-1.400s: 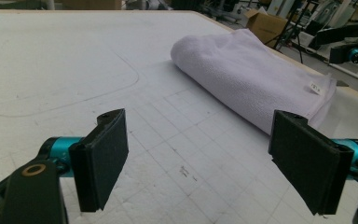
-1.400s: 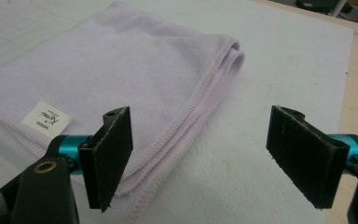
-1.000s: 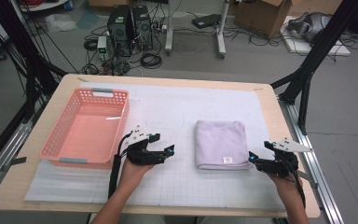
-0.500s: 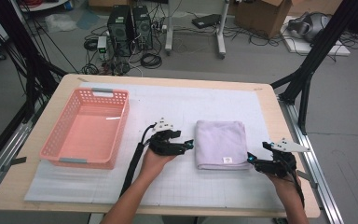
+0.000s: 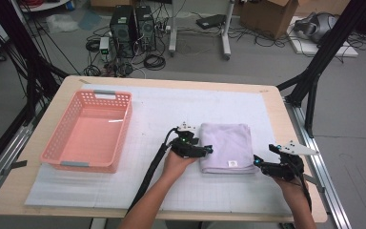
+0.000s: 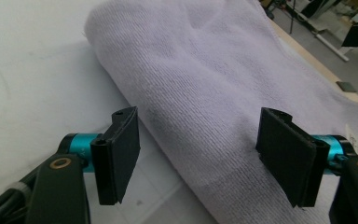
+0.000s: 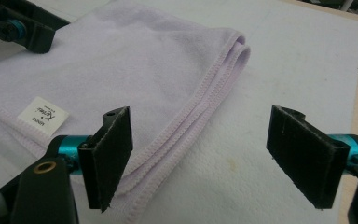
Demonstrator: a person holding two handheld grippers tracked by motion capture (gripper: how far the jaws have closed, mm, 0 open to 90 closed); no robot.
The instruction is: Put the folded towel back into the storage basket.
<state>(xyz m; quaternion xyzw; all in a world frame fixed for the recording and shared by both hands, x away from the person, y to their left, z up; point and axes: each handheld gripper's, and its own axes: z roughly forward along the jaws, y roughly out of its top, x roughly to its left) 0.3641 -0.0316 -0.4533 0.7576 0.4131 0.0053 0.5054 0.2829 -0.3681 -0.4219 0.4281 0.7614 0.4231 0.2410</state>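
High view: folded lilac terry-cloth towel (image 5: 226, 147), soft rectangular pad, lies flat on the white gridded paper mat (image 5: 171, 119) right of centre on the pale wooden bench (image 5: 271, 102). Small white sewn label near its near edge. Left hand-held gripper (image 5: 208, 150), black with teal pins, sits at the towel's left edge, tips on or just over the fabric. Right hand-held gripper (image 5: 257, 162), black with a grey three-cornered plate on top, is just beside the towel's near right corner. Salmon-pink rectangular plastic basket with perforated walls (image 5: 89, 131) stands well apart at the left of the bench. Floor beyond is grey, with black cables and two dark computer towers.

Left gripper view: towel (image 6: 205, 84) close up, ribbed fluffy pile, rounded thick fold running diagonally, faint pale violet. Flat black rubbery pads (image 6: 121, 154) stand wide apart. They have just closed a little, and the fold lies between them with neither pad pressing the cloth. Smooth white mat (image 6: 32, 93) to the left of the fold.

Right gripper view: towel (image 7: 135, 74) shows stitched hems, several layers stacked at the rounded corner, and the white square label with small print. Pads (image 7: 109, 156) are wide open with nothing gripped; the left pad hangs over the hemmed edge, the right over bare mat (image 7: 279, 60). The other gripper's dark tip shows at the towel's far left.
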